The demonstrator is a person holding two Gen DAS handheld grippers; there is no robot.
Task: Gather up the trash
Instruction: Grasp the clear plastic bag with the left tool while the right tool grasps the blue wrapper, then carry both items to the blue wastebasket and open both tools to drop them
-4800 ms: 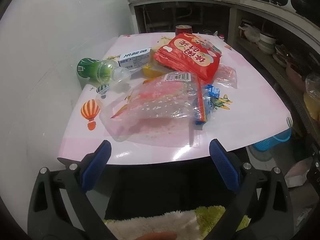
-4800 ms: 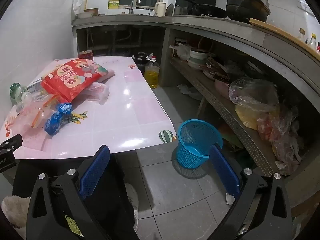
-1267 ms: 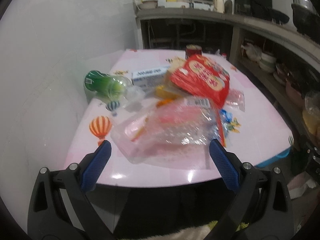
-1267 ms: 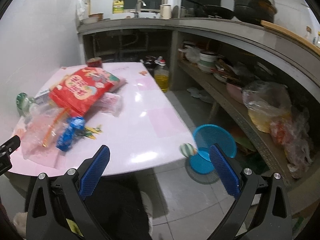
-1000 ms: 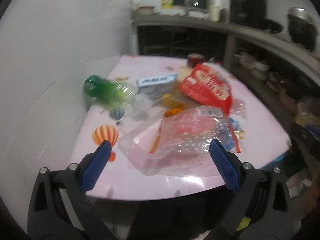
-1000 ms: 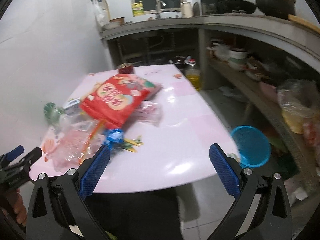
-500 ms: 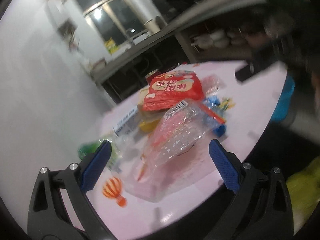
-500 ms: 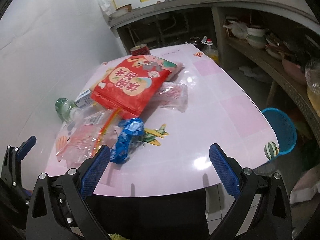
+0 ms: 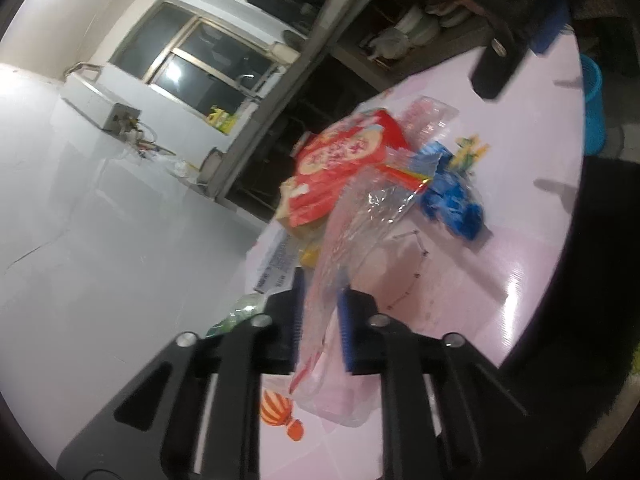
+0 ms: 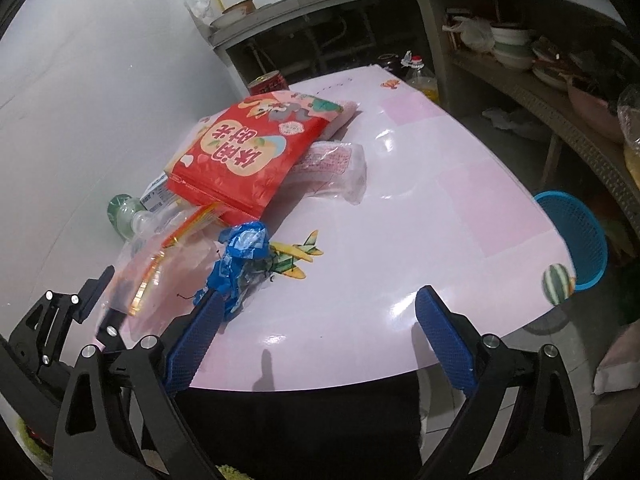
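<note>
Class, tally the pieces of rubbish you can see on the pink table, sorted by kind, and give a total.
Bags and wrappers: 4 (clear bag, red bag, pink-print wrapper, blue wrapper)
Bottles: 1 (green bottle)
Cans: 1 (red can)
Cartons: 1 (white box)
Total: 7

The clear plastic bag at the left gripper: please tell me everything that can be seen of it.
The clear plastic bag is thin, crinkled film with a pink tint and a red-and-yellow strip along one edge. Its near end passes between the blue pads of the left gripper, whose jaws are closing on it. The rest trails over the pink table towards the red snack bag, with the crumpled blue wrapper beside it.
</note>
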